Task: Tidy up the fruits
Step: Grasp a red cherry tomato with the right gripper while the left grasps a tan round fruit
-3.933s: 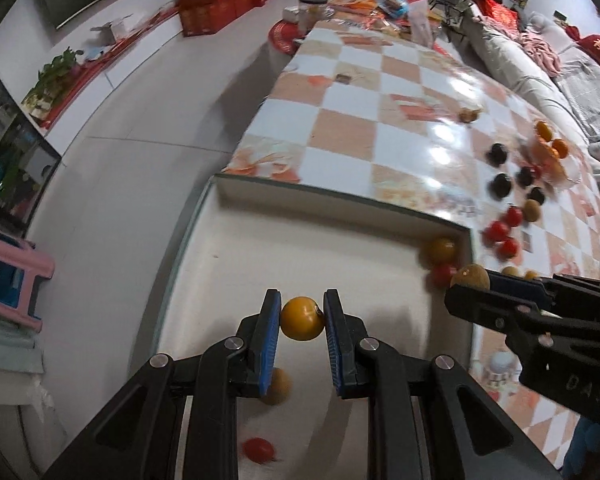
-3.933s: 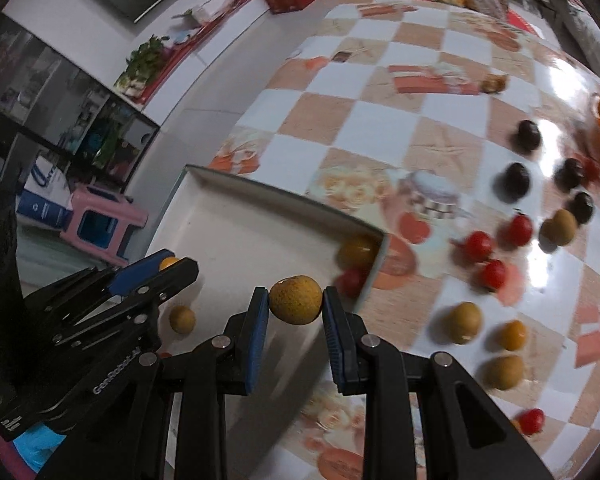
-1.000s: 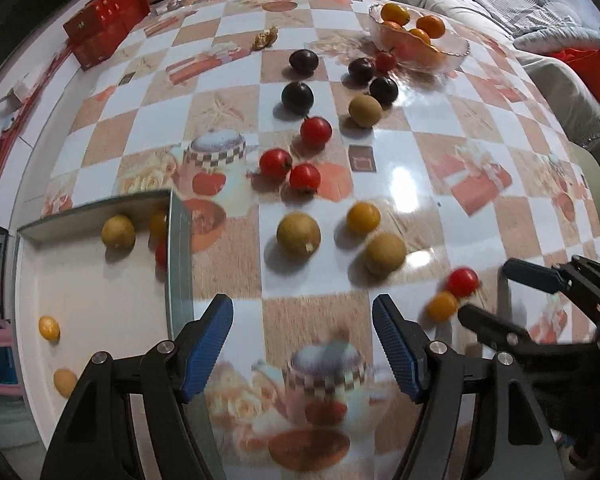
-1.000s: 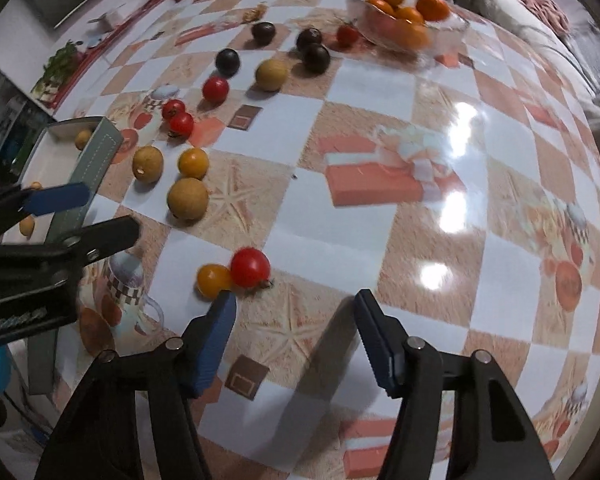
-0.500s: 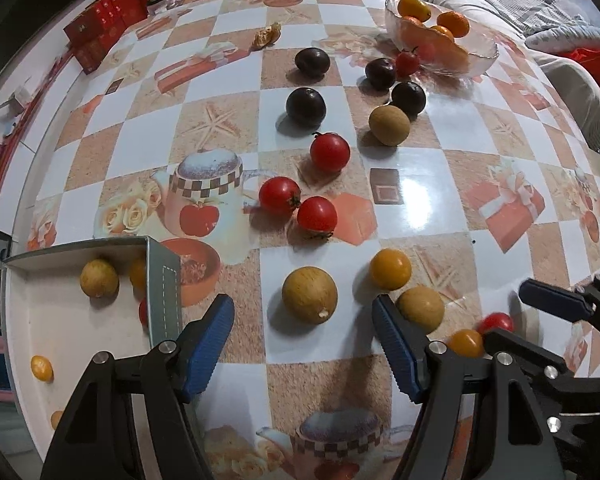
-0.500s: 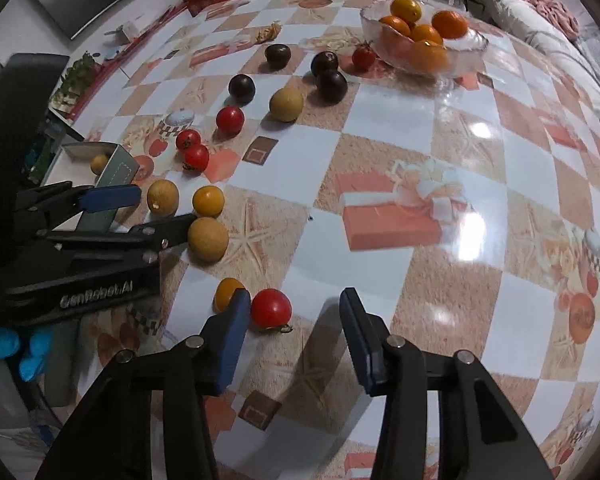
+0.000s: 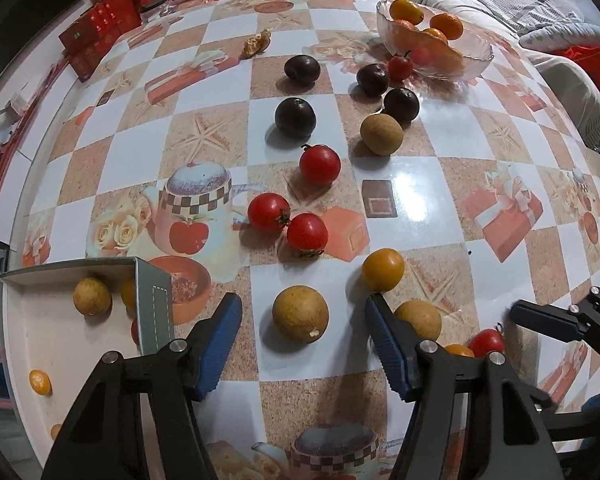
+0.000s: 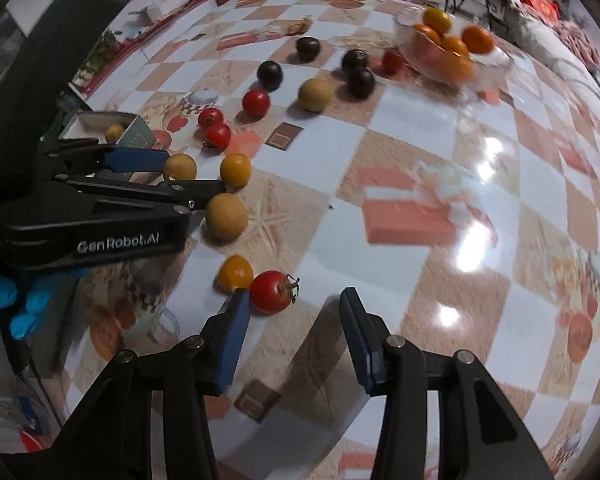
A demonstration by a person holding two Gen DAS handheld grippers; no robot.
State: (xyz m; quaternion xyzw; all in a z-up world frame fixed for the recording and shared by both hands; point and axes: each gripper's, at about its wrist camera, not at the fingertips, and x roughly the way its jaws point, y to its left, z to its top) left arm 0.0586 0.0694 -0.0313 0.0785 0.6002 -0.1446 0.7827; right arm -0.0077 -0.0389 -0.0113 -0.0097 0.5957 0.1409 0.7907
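The left gripper (image 7: 302, 338) is seen spread wide around a tan round fruit (image 7: 300, 313) on the checkered table (image 7: 428, 184) right of the white box (image 7: 40, 332), while the right gripper (image 8: 294, 334), also wide and empty, is held just behind a red tomato (image 8: 271, 291).

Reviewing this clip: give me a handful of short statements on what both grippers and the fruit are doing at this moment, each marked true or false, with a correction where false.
1. The left gripper is open around a tan round fruit on the table. True.
2. The right gripper is shut on the red tomato. False: it is open and the tomato lies on the table, by the left fingertip.
3. The box already holds fruit. True.
4. The glass bowl holds dark plums. False: it holds orange fruits; the dark ones lie on the table.
5. A small orange fruit touches the red tomato. True.
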